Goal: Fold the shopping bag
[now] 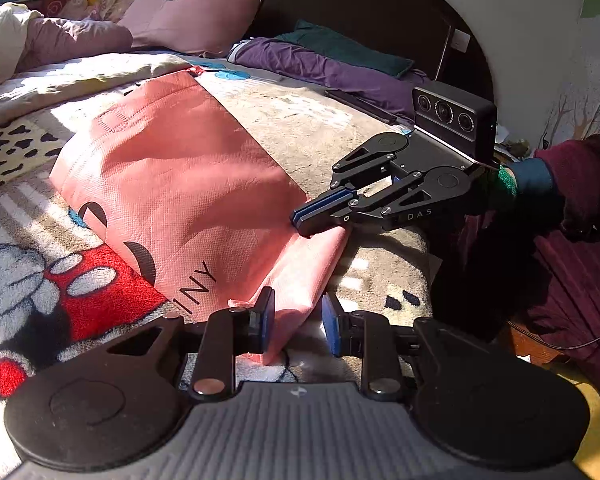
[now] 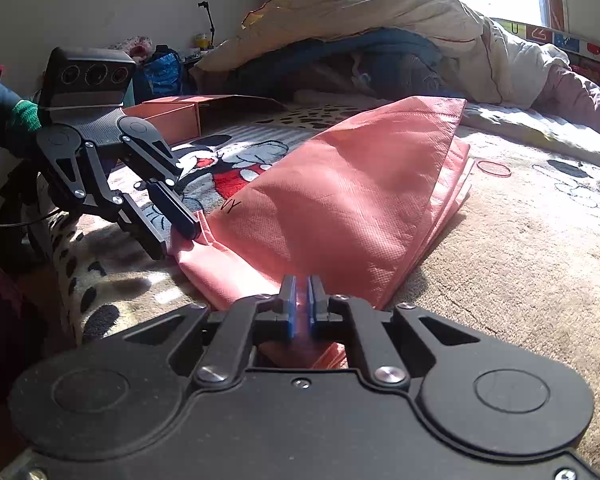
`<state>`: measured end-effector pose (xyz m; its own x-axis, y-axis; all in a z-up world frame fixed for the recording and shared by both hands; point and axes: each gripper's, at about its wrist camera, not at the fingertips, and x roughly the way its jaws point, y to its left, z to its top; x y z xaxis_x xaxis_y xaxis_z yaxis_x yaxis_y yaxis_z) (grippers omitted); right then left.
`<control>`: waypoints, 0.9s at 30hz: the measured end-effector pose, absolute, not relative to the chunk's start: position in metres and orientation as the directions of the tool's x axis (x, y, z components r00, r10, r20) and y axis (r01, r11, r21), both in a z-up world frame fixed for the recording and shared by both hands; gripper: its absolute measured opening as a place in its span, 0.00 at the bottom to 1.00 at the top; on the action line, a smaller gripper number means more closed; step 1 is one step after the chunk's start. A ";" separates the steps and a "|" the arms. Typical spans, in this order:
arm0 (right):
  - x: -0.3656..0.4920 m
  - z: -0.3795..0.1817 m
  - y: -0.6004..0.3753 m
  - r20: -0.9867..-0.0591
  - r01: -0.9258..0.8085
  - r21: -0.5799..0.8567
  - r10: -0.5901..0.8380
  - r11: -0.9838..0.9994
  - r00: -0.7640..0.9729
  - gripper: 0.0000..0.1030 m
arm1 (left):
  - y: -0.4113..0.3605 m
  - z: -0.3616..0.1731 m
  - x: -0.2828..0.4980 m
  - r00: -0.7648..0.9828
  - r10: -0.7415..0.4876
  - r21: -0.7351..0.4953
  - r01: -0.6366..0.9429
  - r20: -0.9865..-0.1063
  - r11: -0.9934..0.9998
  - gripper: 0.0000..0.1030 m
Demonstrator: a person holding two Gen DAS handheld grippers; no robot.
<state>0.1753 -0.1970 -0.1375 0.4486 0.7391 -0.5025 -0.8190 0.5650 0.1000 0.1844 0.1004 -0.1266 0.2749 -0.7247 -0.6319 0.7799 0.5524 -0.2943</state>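
Bag (image 1: 172, 168) lay on the blanket (image 1: 40, 280) as a long layered strip, part-folded by the look, right gripper (image 2: 300, 300) pinching its near edge, left gripper (image 1: 296, 320) open astride a corner, lengthwise folds probably left.

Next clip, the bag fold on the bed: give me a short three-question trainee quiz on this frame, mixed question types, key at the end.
1. True or false: the right gripper is closed on the near edge of the pink shopping bag.
2. Multiple choice: the left gripper is A) shut on the bag, B) open with a bag corner between its fingers, C) far away from the bag.
3. Short answer: what does the bag lie on?

Key
1. True: its blue pads pinch the fabric.
2. B: the fingers stand apart on either side of the corner, not clamped.
3. A cartoon-print blanket spread over the bed.
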 end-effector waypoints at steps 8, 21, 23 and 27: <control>0.178 -0.141 -0.194 -0.508 -0.820 0.096 0.736 0.564 0.447 0.02 | 0.082 -0.116 0.192 0.258 -0.649 -0.233 0.788 -0.716 0.570 0.16; 0.182 -0.144 -0.195 -0.506 -0.820 0.100 0.738 0.564 0.446 0.01 | 0.005 -0.135 0.110 0.562 -0.419 0.636 0.770 -0.714 -0.051 0.24; 0.183 -0.145 -0.195 -0.504 -0.820 0.107 0.742 0.562 0.442 0.01 | 0.002 -0.145 0.105 0.590 -0.407 0.675 0.732 -0.698 -0.096 0.24; 0.184 -0.146 -0.196 -0.501 -0.821 0.115 0.746 0.559 0.438 0.01 | 0.005 -0.147 0.110 0.592 -0.424 0.679 0.730 -0.685 -0.078 0.25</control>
